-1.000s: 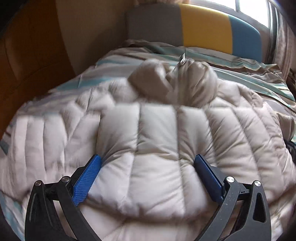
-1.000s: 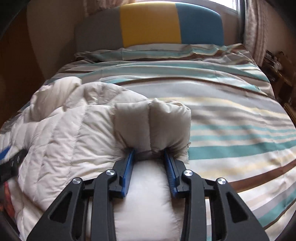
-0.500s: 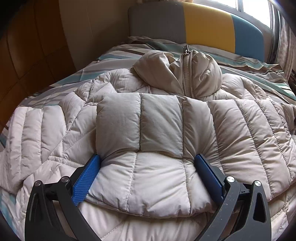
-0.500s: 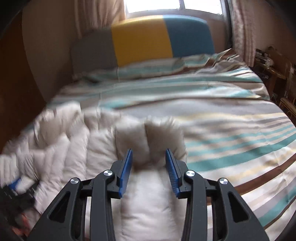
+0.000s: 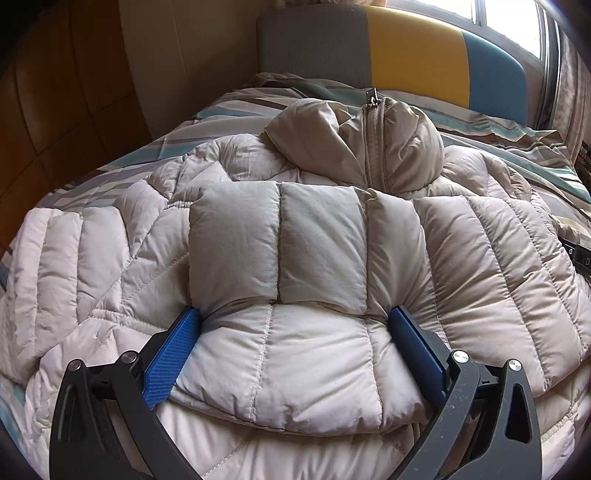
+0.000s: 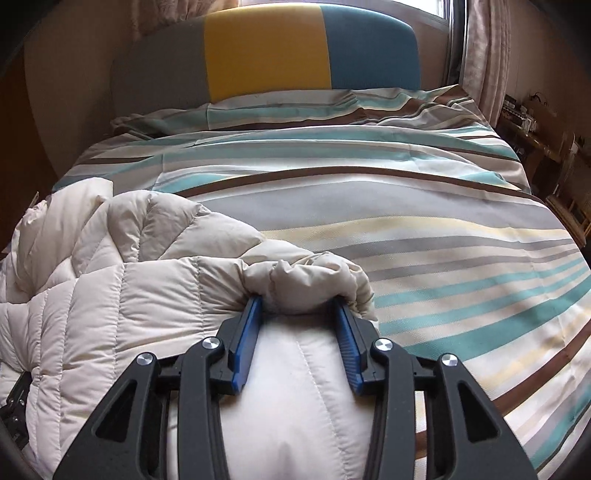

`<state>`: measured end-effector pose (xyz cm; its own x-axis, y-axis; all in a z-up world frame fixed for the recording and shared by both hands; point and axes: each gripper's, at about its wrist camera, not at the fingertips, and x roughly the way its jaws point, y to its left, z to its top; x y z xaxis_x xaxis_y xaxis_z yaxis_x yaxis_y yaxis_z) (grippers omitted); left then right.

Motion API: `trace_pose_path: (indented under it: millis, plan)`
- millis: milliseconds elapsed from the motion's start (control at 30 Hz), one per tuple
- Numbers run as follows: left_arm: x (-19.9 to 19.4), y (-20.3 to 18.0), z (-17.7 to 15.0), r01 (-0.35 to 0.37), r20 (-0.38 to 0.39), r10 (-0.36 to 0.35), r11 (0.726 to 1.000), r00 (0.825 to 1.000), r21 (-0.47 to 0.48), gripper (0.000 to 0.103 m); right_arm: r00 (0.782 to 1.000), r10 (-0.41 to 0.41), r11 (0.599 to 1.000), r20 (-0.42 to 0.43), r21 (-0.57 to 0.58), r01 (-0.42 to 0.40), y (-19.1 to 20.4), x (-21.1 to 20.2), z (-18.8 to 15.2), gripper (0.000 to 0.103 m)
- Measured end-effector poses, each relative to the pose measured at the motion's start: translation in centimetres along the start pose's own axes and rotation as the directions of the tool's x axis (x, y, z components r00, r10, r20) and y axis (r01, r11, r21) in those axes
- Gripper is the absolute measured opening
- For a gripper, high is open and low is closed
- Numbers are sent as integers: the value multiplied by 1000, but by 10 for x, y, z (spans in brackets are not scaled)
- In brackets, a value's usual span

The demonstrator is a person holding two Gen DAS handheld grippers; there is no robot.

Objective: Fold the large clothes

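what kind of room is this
Most likely a bedroom: a bed with a striped duvet and a padded grey, yellow and blue headboard stands under a curtained window. A puffy beige jacket lies spread on the bed.

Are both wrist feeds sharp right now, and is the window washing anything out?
Left wrist view: sharp, the jacket quilting reads clearly; the window is blown out at top right, corners vignetted dark. Right wrist view: also sharp, bedspread stripes bowed by the fisheye, glare only at the top edge, left side in shadow.
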<state>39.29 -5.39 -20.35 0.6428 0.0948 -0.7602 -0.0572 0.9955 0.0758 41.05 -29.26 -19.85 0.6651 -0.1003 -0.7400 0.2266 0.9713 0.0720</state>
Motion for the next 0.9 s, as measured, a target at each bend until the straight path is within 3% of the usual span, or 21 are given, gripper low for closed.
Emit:
trace_pose_path:
  millis: [133,200,267,433,567,700,800,900]
  plan:
    - [0,1,0,1,1,-1,1000,1000,-1,100,998,49,998,48,41,-51,-6,-36,-6,50]
    - [0,2,0,-2,1,2,1000,1000,2,100,994,95,995,57,39,-97,-5,-58,-17,51]
    - [-1,1,0,-2,1,2,1000,1000,2,100,994,91,996,66,1,-91,2,-70,-29,51]
    - [0,2,2,-3,2,3,1000,1000,3,100,999,39,997,10,-61,-38,16,-52,-54,52]
    - [0,1,2,-8,1,8,1000,1000,7,100,1000,-12,995,16,-98,13,23,-44,-59,53]
    - [0,0,1,-8,1,8,1000,1000,6,100,1000,-12,996,17,-91,14,24,-43,-62,55]
    - [0,1,2,-7,-3,7,1000,1000,8,100,1000,-27,996,13,-82,28,24,-44,-64,61]
    - [-4,10,3,43,-18,-43,999,999,-9,100,998,-61,997,-7,-49,61,15,-38,-60,76]
